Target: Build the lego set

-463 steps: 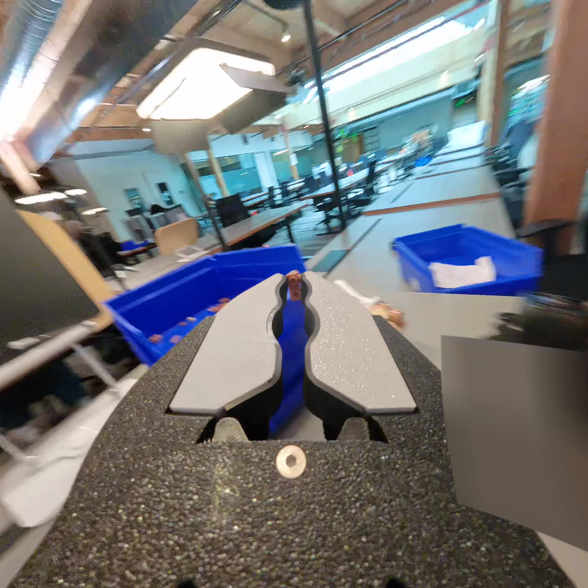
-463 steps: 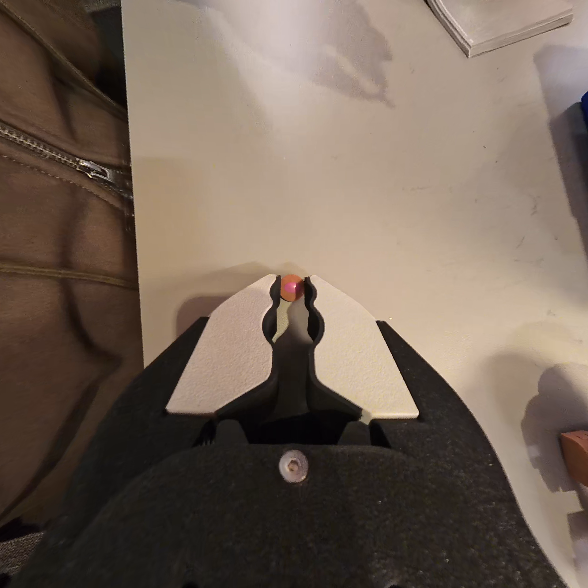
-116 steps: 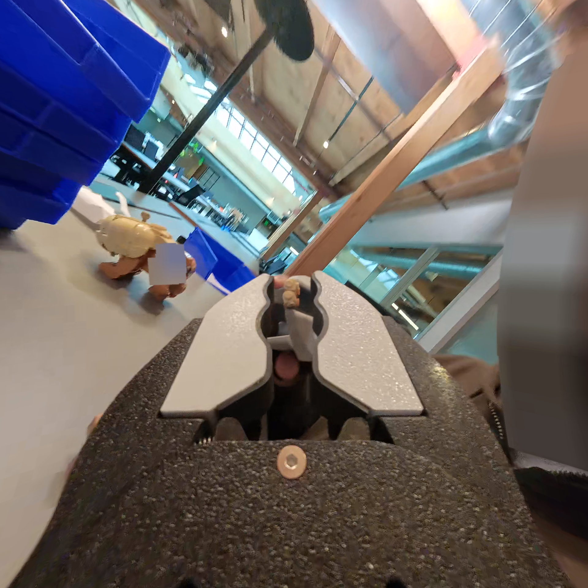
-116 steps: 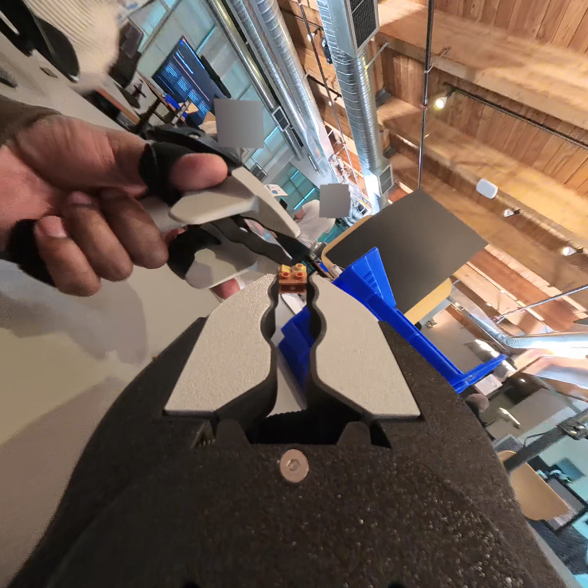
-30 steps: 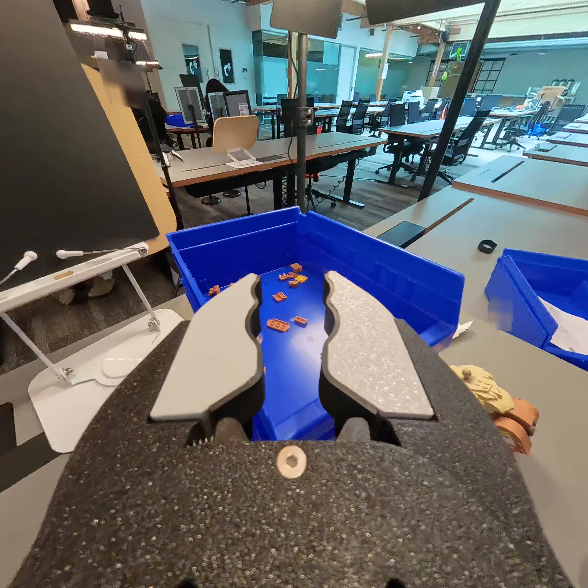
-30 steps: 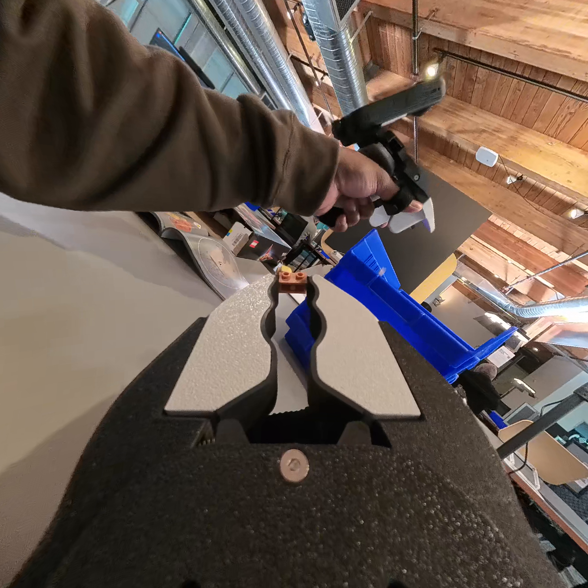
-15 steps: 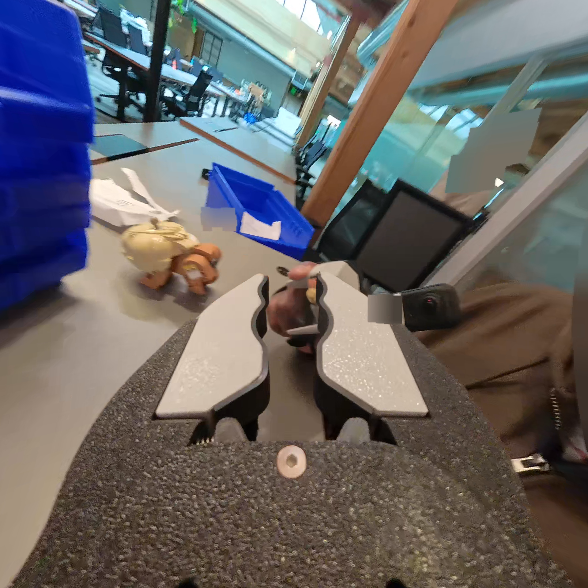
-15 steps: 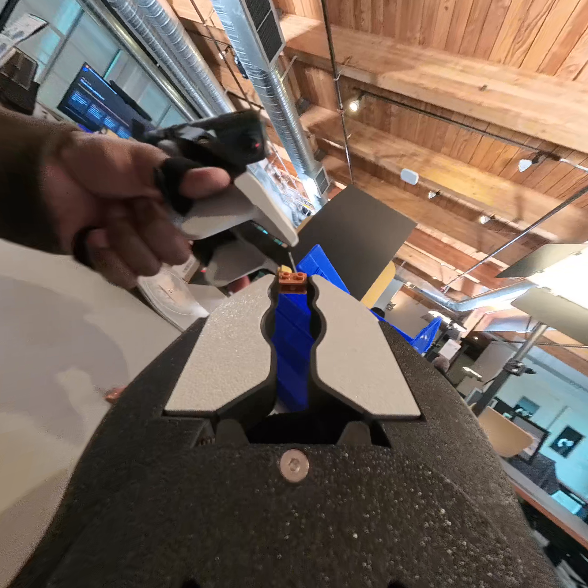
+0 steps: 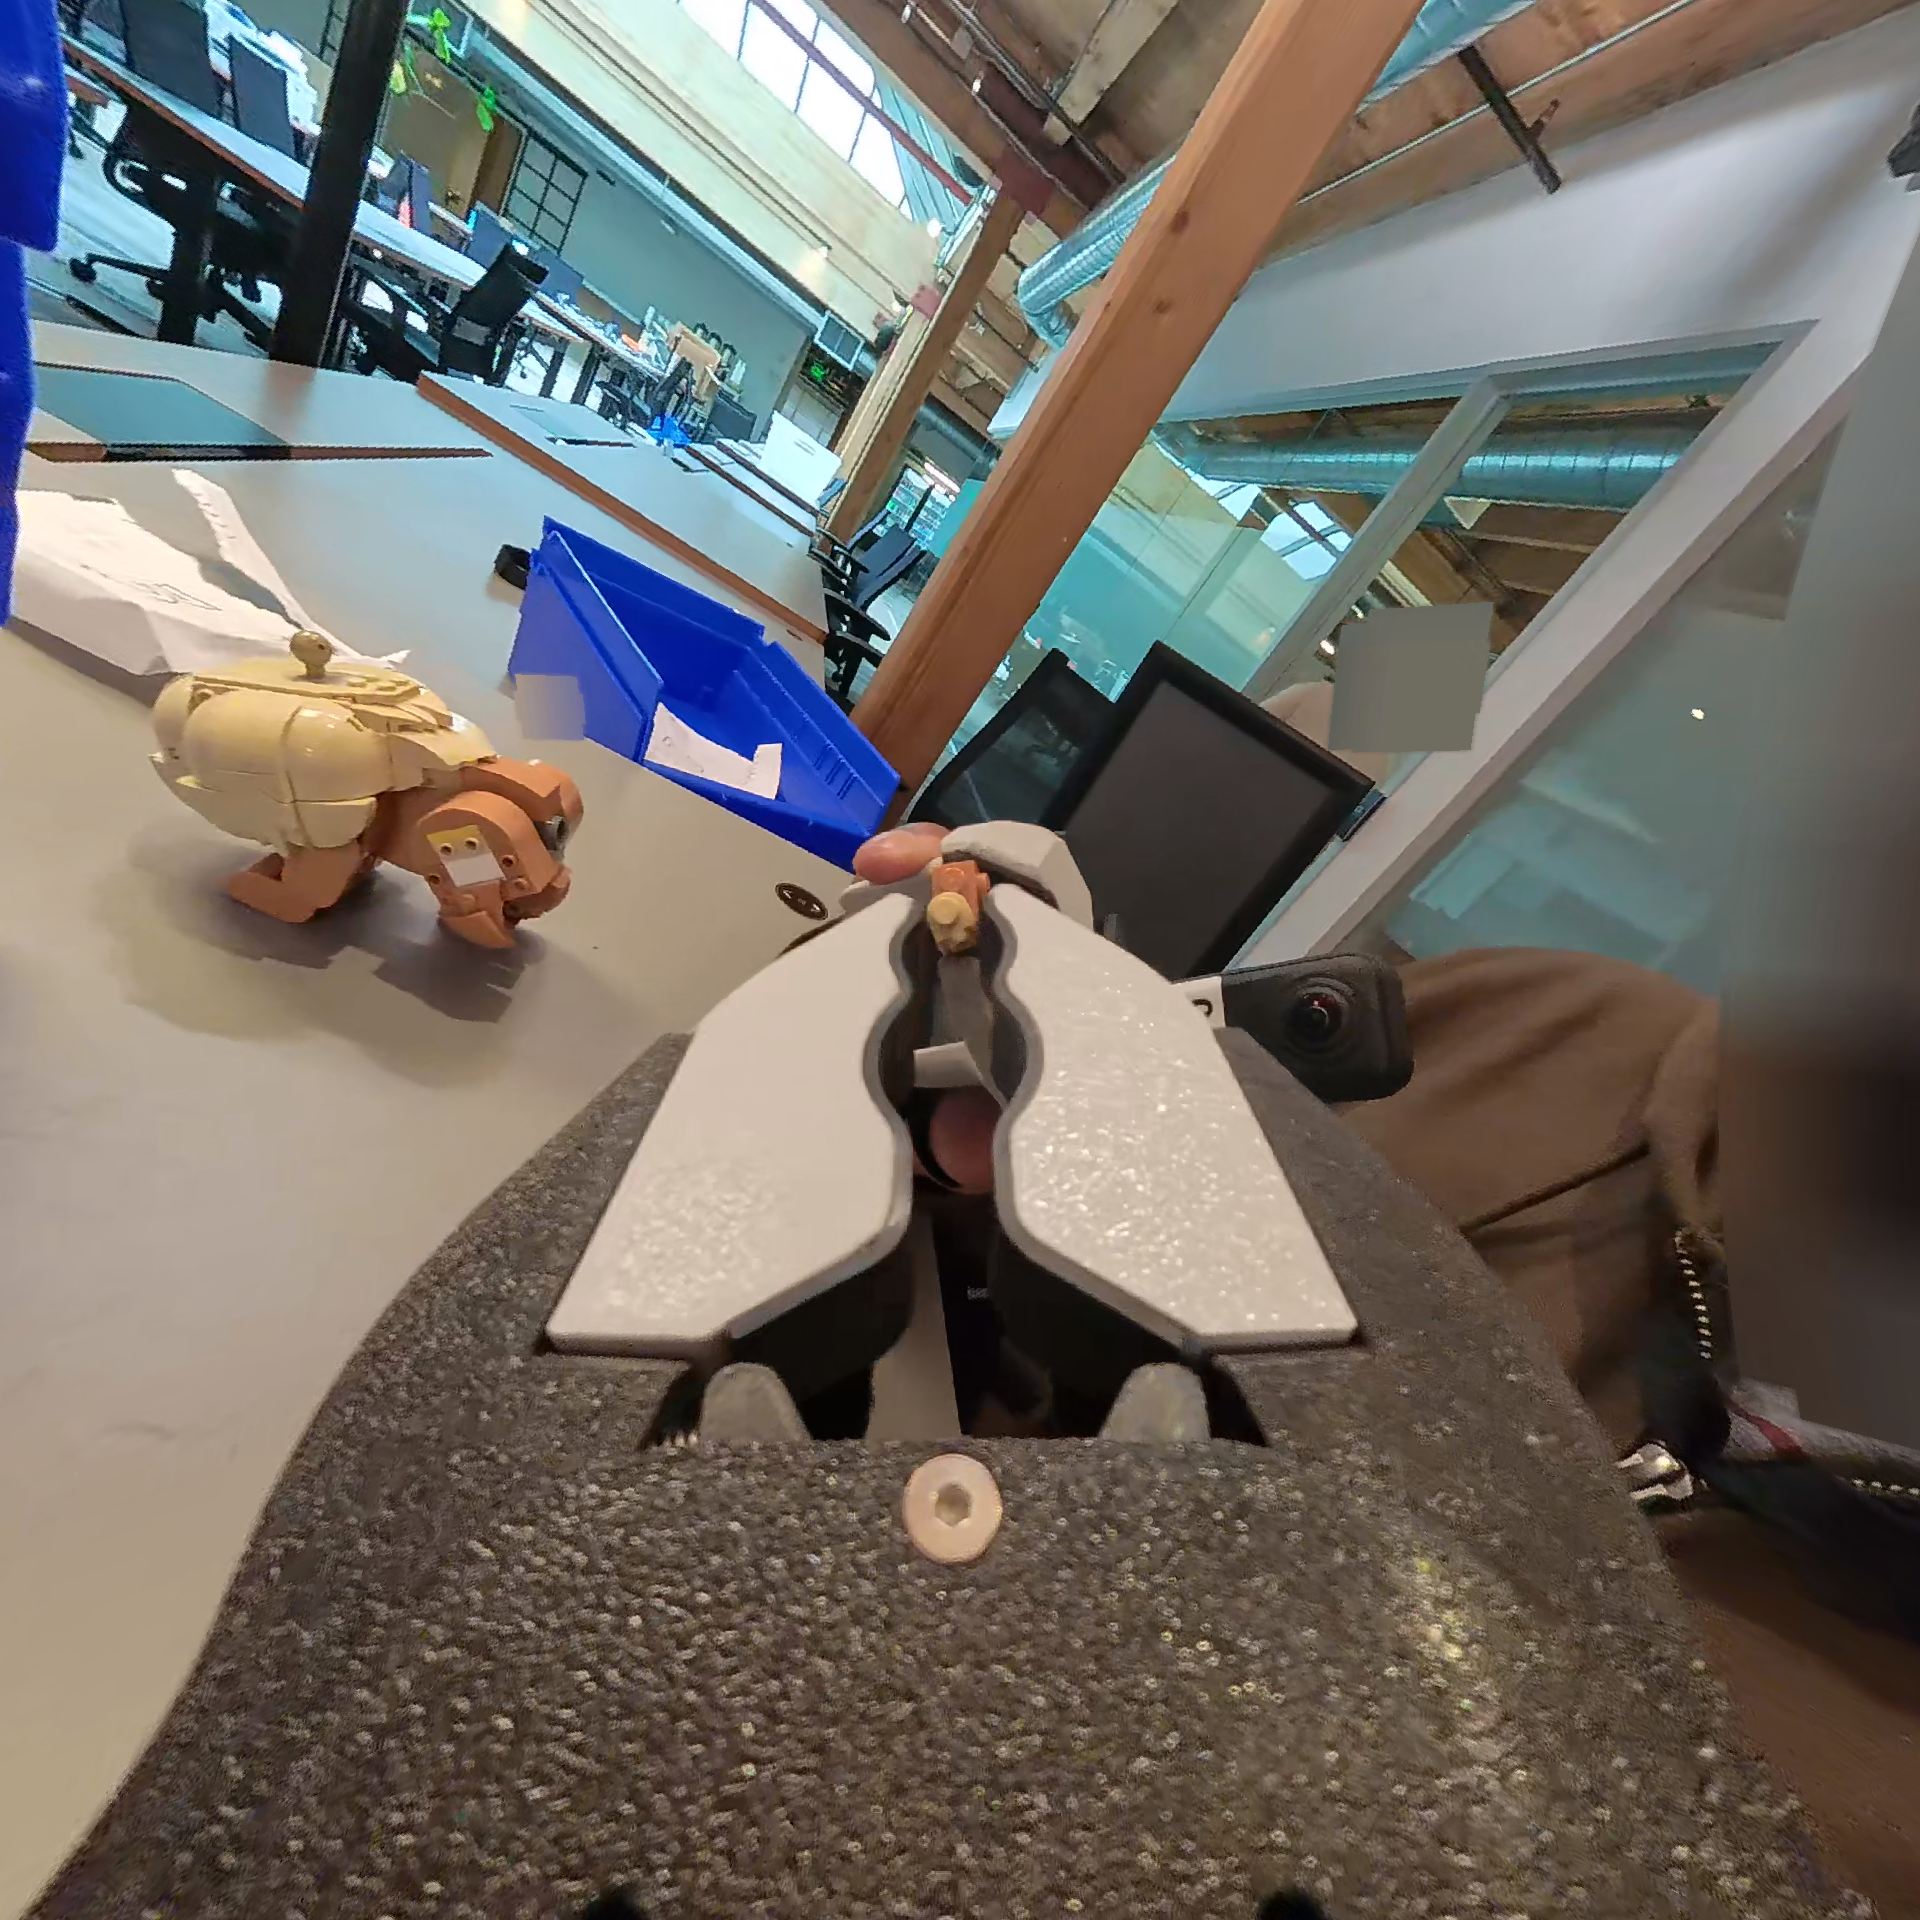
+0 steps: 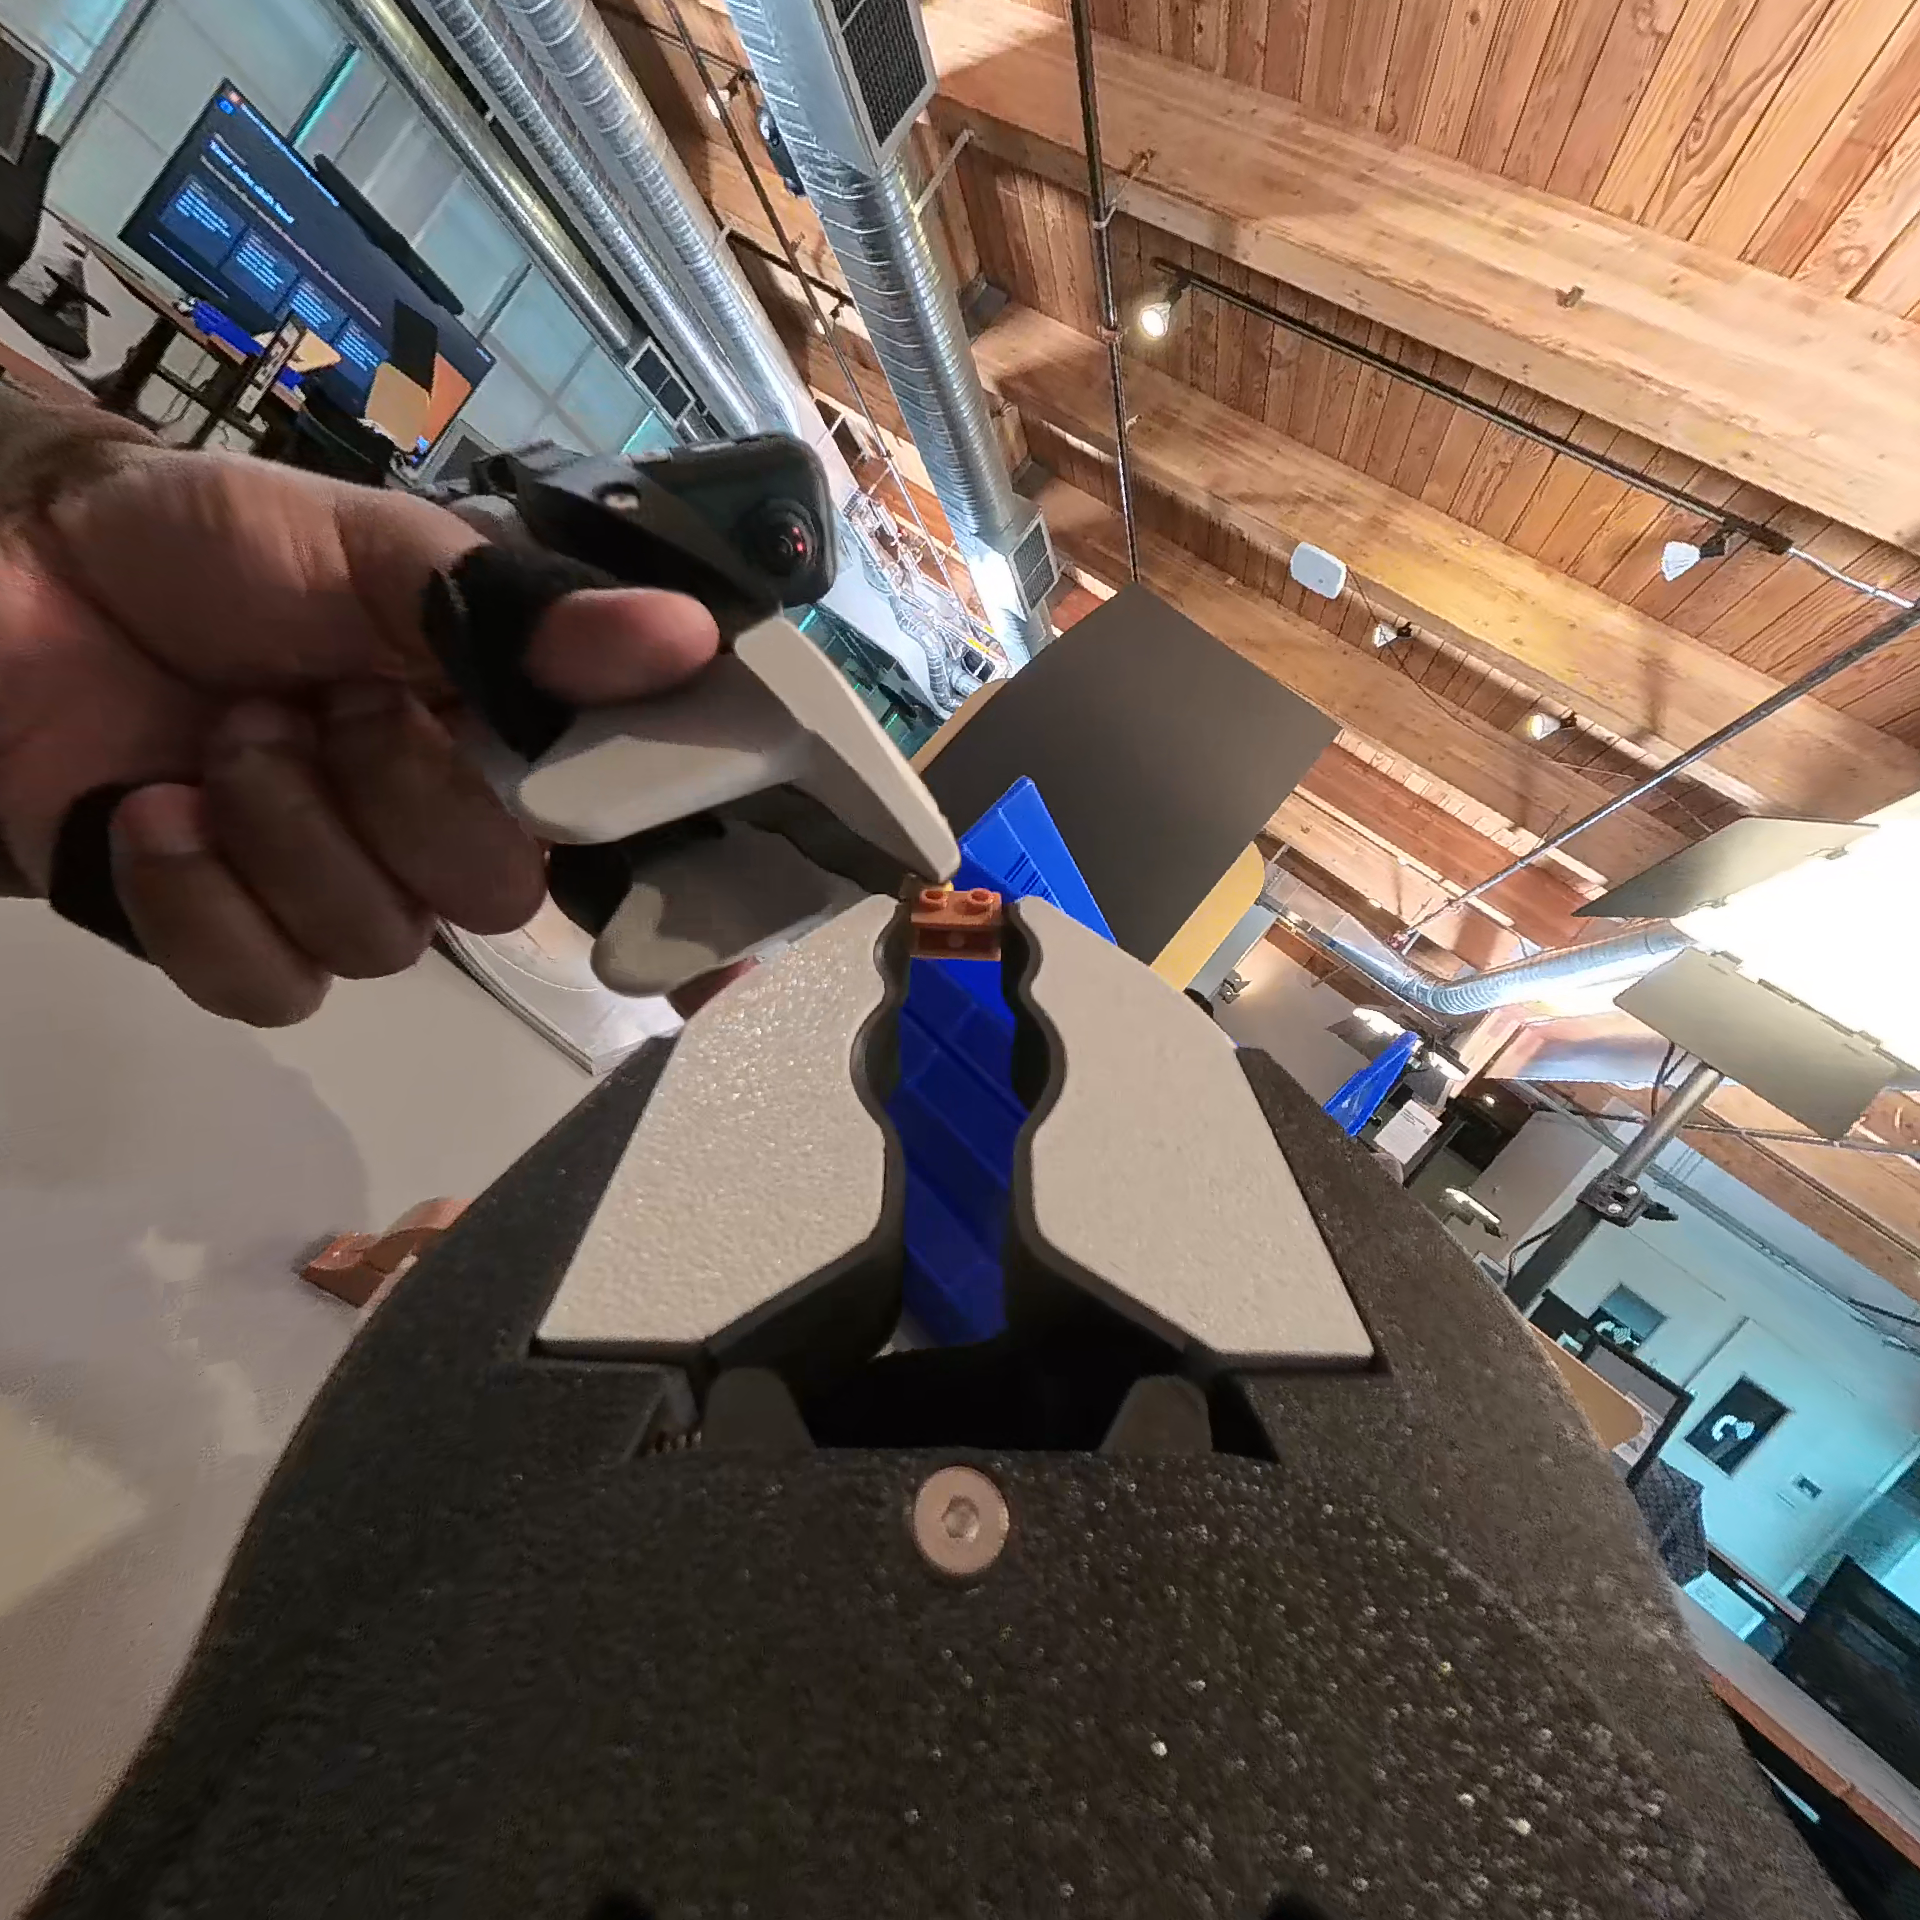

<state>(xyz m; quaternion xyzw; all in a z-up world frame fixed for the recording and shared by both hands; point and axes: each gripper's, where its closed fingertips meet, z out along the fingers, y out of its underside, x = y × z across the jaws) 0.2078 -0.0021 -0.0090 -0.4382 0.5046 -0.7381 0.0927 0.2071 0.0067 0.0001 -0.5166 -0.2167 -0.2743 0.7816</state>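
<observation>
Right gripper (image 10: 956, 920) jaws pinch brown brick (image 10: 954, 923); left gripper (image 10: 914, 868) jaws nearly closed at it, grip unclear.

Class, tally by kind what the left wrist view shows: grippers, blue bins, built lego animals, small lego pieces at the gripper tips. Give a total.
Grippers: 2 (left gripper, right gripper)
Blue bins: 2 (open blue bin, blue bin at left edge)
Built lego animal: 1
Small pieces: 2 (brown brick, tan piece)
Total: 7
</observation>
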